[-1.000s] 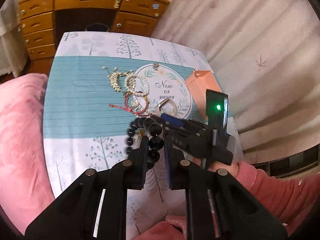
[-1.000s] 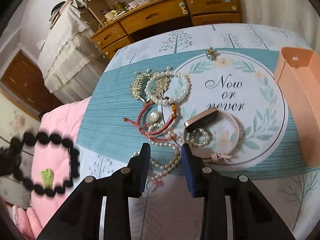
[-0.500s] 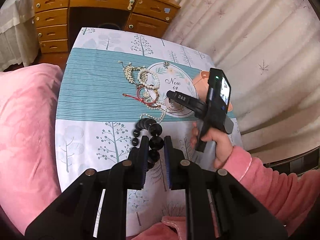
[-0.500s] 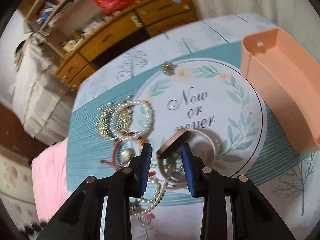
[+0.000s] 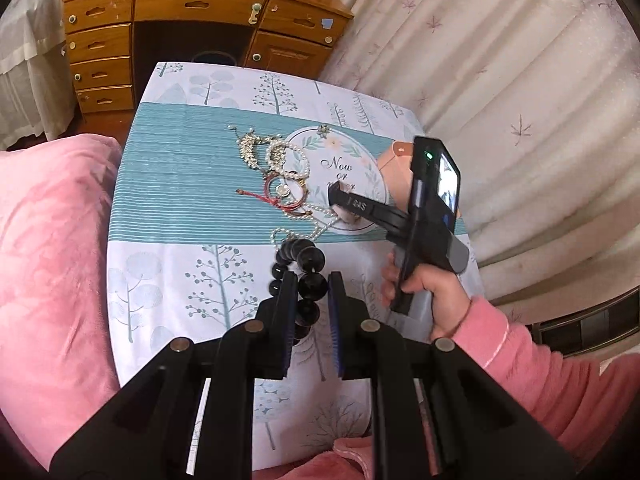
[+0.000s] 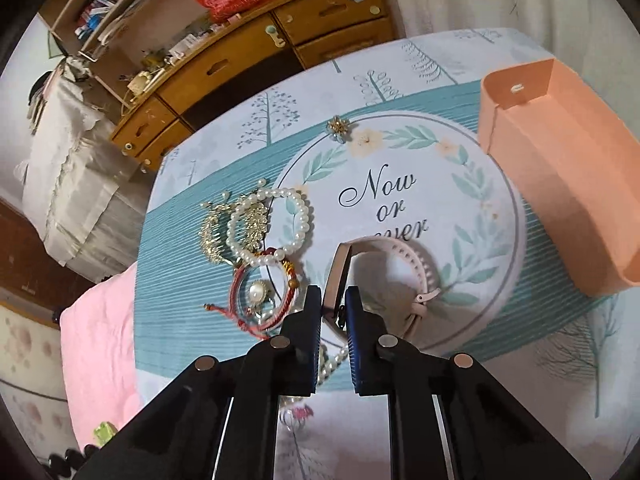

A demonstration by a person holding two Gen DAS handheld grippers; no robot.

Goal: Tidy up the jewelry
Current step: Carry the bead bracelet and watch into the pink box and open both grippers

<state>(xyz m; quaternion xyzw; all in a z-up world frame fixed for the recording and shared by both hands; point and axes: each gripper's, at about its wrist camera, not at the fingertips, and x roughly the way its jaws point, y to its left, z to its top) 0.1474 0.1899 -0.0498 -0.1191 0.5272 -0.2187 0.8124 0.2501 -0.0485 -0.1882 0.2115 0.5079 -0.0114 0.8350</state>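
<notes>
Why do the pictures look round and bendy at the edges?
Both wrist views use a fisheye lens, so corners go black and straight things curve: in the left wrist view the wooden dresser bows; in the right wrist view the peach box stretches, and daylight brightens the curtain.

Left of jewelry: bare teal tablecloth [image 5: 180,184] is left open.
Centre: pearl bracelet [image 6: 268,224], red cord bracelet [image 6: 260,300] and watch [image 6: 384,280] are crowded together.
Right edge: passage is blocked by peach box [image 6: 568,184].
</notes>
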